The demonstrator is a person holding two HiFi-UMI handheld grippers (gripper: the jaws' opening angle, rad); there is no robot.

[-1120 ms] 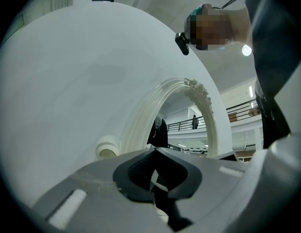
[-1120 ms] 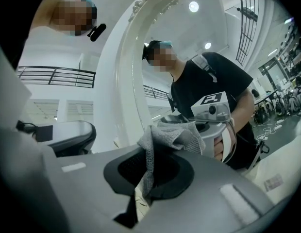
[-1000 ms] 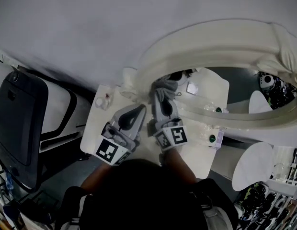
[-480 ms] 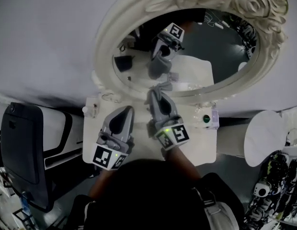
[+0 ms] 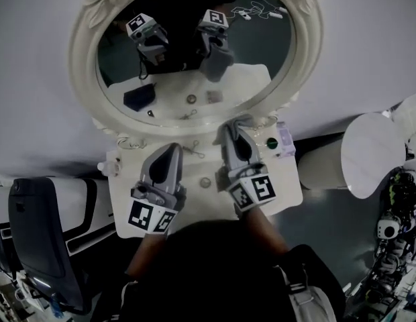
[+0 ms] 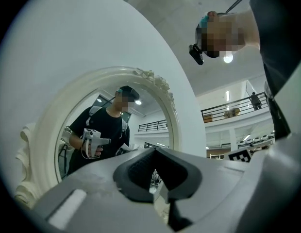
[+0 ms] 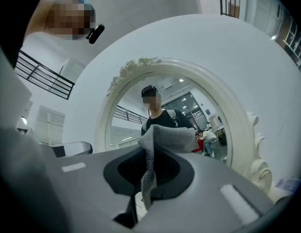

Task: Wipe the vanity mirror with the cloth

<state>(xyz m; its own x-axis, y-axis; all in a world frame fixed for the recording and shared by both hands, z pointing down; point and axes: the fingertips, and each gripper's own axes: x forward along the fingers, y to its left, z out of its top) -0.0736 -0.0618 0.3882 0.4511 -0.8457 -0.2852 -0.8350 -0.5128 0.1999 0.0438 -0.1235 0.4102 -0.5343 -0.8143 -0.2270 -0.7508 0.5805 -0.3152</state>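
Right gripper [image 5: 233,136]: jaws clamped on the cloth [image 7: 167,139], a grey knit fold that rises from between the tips and droops down through the jaw opening. Left gripper [image 5: 172,154]: jaws drawn together with nothing between them, low over the table [image 5: 288,186]. The mirror [image 5: 188,79] stands upright at the back of the table, ahead of and above both grippers. The cloth is apart from the glass, with the lower frame between them in the head view. The right gripper is the nearer of the two, its tips just short of the frame, and the left sits further back. As I judge it, wiping has not begun – the cloth must go forward and up over the frame's lower edge to meet the glass.
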